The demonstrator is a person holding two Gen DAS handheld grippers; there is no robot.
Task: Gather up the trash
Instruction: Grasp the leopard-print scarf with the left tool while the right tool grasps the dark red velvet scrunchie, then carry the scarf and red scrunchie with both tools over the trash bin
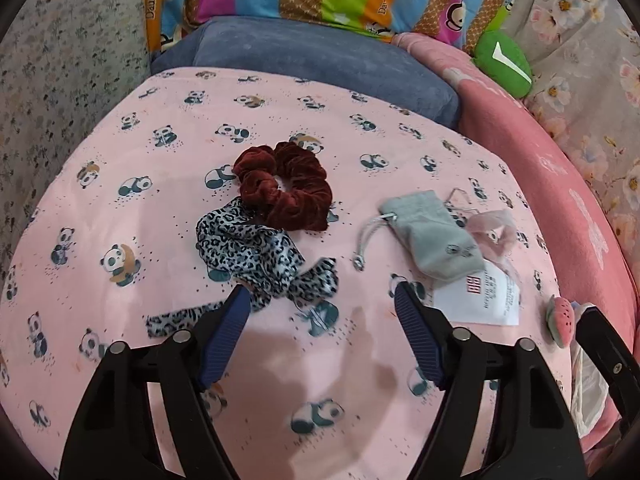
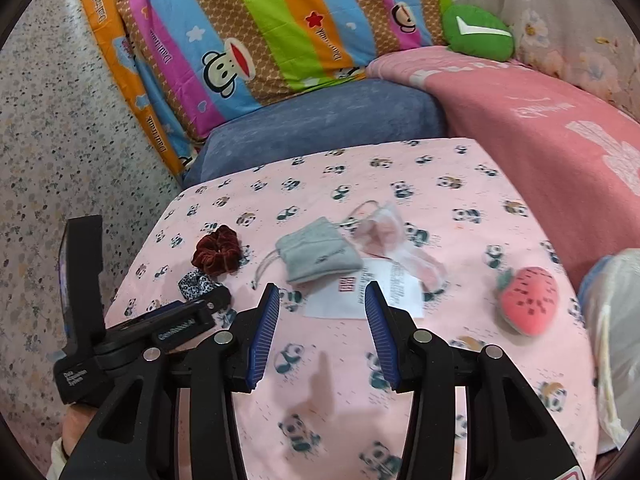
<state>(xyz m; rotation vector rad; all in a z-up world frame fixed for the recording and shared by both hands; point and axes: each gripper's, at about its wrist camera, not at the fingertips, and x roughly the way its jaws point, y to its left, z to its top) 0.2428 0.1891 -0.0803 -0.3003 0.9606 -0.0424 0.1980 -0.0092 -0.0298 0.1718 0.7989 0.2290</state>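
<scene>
On a pink panda-print sheet (image 1: 120,208) lie a dark red velvet scrunchie (image 1: 286,184), a leopard-print scrunchie (image 1: 250,254), a grey drawstring pouch (image 1: 434,236), a sheer pink pouch (image 1: 494,232) and a white paper tag (image 1: 480,300). My left gripper (image 1: 320,300) is open and empty, its left finger just over the leopard scrunchie's tail. My right gripper (image 2: 322,300) is open and empty, just short of the paper tag (image 2: 372,288) and grey pouch (image 2: 320,256). A pink strawberry plush (image 2: 528,300) lies to the right.
A blue cushion (image 1: 320,60) and striped monkey-print pillow (image 2: 260,40) lie behind the sheet, with a pink blanket (image 2: 540,120) and a green plush (image 2: 478,34) at right. A white plastic bag (image 2: 616,340) is at the right edge. The left gripper's body (image 2: 120,332) shows at left.
</scene>
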